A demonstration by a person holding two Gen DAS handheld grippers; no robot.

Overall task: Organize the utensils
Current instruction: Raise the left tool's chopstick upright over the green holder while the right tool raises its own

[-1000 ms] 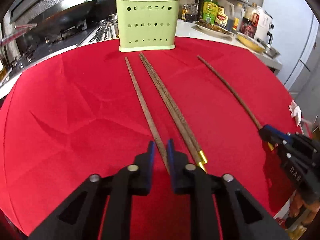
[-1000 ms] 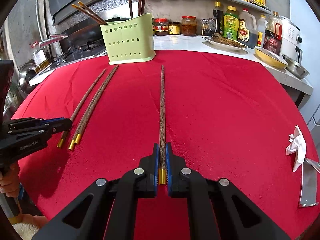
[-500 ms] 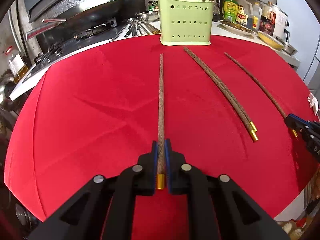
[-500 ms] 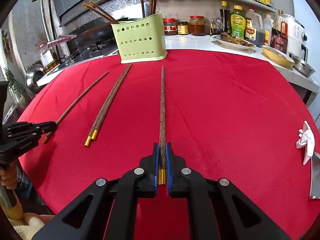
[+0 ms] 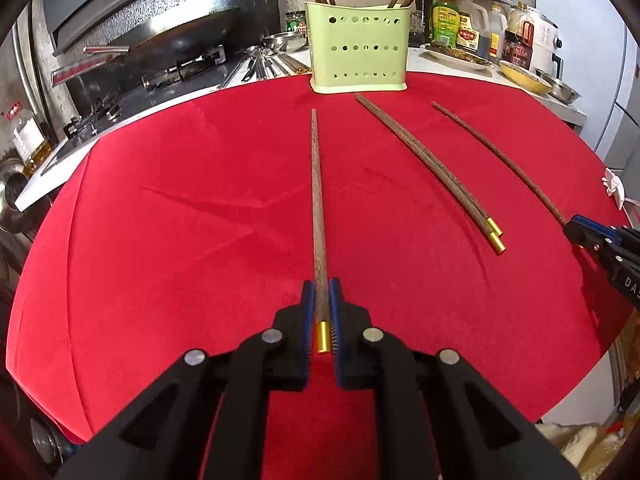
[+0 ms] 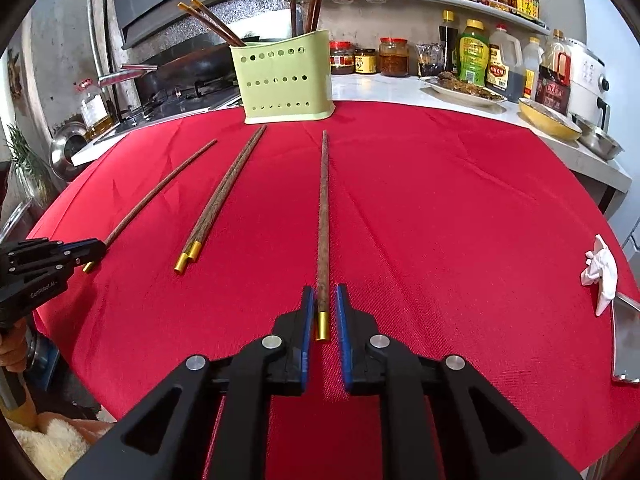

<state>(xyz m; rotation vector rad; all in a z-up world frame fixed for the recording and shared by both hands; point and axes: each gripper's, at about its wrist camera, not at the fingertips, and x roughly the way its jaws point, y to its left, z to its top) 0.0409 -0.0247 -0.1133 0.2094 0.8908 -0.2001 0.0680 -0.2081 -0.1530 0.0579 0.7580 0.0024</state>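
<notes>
1. The left chopstick (image 5: 318, 216) lies on the red cloth (image 5: 180, 240), tip toward the holder (image 5: 358, 52). Its gold-capped end sits between the jaws of the left gripper (image 5: 320, 312), which are closed on it. Gripping at the thick end leaves the thin end free to be steered into the holder.

2. The right chopstick (image 6: 323, 220) lies the same way, tip toward the holder (image 6: 285, 78). The jaws of the right gripper (image 6: 322, 308) are opening: the shaft is between them, but a gap shows on each side and the pads no longer press it. I read this as a release or a re-grip; the stick rests on the cloth (image 6: 460, 220).

3. A pair (image 5: 432, 168) of chopsticks lies side by side between the two, gold caps together, not yet picked up. It also shows in the right view (image 6: 218, 200).

4. The holder stands at the far edge of the cloth, just past the tips, with several chopsticks already upright in it. Those on the cloth point at it, so each needs only lifting and tipping in.

5. The surface beyond carries bottles (image 6: 474, 52), jars and dishes, apart from the work. A white scrap (image 6: 600, 272) lies at the cloth's right edge.
</notes>
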